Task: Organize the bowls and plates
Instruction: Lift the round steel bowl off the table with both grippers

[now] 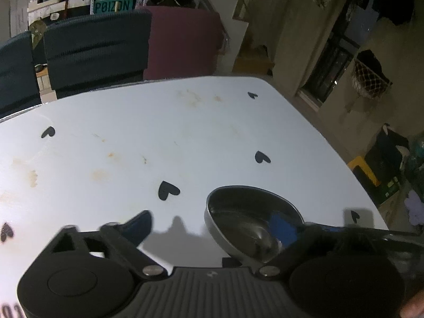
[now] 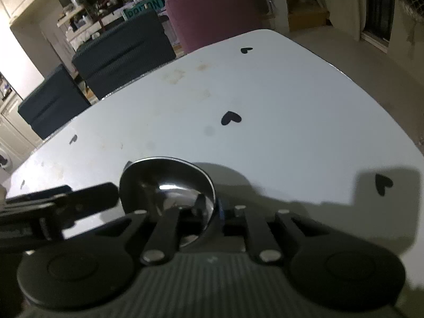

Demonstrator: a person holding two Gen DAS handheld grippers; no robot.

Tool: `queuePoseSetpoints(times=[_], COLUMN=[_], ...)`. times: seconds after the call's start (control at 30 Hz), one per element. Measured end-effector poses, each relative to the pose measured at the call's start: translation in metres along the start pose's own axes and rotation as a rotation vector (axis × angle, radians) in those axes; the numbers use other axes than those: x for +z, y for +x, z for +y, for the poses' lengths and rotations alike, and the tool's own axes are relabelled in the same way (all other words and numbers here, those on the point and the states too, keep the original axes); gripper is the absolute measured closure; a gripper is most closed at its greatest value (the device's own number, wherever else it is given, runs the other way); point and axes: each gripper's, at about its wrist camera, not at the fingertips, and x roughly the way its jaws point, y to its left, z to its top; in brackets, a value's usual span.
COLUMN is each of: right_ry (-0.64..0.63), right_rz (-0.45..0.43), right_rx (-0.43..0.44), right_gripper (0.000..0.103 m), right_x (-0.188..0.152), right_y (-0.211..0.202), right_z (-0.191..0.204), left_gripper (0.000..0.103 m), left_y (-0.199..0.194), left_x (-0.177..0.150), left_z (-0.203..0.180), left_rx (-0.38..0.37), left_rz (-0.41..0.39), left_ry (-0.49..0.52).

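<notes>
On my left, the left tongs (image 1: pixel 222 225) stand wide and released, gripping nothing. Their left finger (image 1: pixel 140 222) hangs over bare table (image 1: pixel 159 132), just this side of a black heart mark (image 1: pixel 168 190). Between the two fingers, well over toward the right one, sits the metal bowl (image 1: pixel 246 212), upright on the table. From the right wrist camera I see one finger of the left tongs just beside the bowl's left rim, with a narrow gap. I cannot tell whether the other finger touches the bowl, as it merges with dark hardware there.

Further right, the right tongs (image 2: pixel 210 206) are clenched on the bowl's near right rim: one finger reaches inside the bowl and the blue-padded one presses from outside. Beyond these tongs the table runs on white, stained in places and dotted with more hearts, to its far edge, where dark chairs (image 1: pixel 95 50) and a maroon one (image 1: pixel 182 39) stand.
</notes>
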Motion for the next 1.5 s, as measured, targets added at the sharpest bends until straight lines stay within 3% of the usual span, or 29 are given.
queuePoseSetpoints(times=[0.03, 0.1, 0.27, 0.47, 0.63, 0.93, 1.03, 1.1, 1.2, 1.27, 1.33, 1.5], right_ry=[0.005, 0.002, 0.042, 0.017, -0.012, 0.023, 0.02, 0.029, 0.031, 0.02, 0.003, -0.019], right_rz=[0.002, 0.009, 0.053, 0.065, 0.05, 0.004, 0.009, 0.017, 0.023, 0.027, 0.03, 0.024], right_rx=[-0.017, -0.044, -0.023, -0.015, -0.023, -0.049, -0.046, -0.039, -0.023, -0.016, 0.002, -0.006], right_gripper=[0.064, 0.056, 0.056, 0.062, 0.064, 0.066, 0.07, 0.07, 0.071, 0.078, 0.093, 0.095], right_x=[0.0, -0.001, -0.003, -0.006, -0.007, -0.004, -0.005, -0.005, -0.004, -0.005, -0.005, -0.004], right_y=[-0.001, -0.003, -0.007, -0.007, -0.002, -0.005, -0.006, -0.006, -0.006, -0.005, -0.006, -0.008], right_z=[0.0, 0.001, -0.006, -0.003, 0.001, -0.005, -0.003, -0.003, -0.001, 0.0, 0.003, 0.01], left_gripper=[0.021, 0.027, 0.033, 0.044, 0.044, 0.045, 0.063, 0.082, 0.092, 0.095, 0.095, 0.097], left_y=[0.002, 0.007, 0.021, 0.029, 0.033, 0.03, 0.029, 0.027, 0.026, 0.025, 0.023, 0.016], left_x=[0.001, 0.004, 0.006, 0.005, 0.004, -0.001, -0.003, -0.004, -0.006, -0.006, -0.006, -0.009], left_z=[0.0, 0.0, -0.009, -0.011, -0.002, 0.007, 0.009, 0.008, 0.001, 0.0, -0.001, 0.004], left_rx=[0.002, 0.0, 0.03, 0.104, 0.138, 0.125, 0.074, 0.04, 0.037, 0.024, 0.026, 0.02], left_rz=[0.003, 0.002, 0.027, 0.028, 0.043, 0.049, 0.056, 0.067, 0.072, 0.072, 0.07, 0.049], left_ry=[-0.004, -0.014, 0.035, 0.054, 0.043, 0.026, 0.004, 0.008, 0.043, 0.033, 0.034, -0.001])
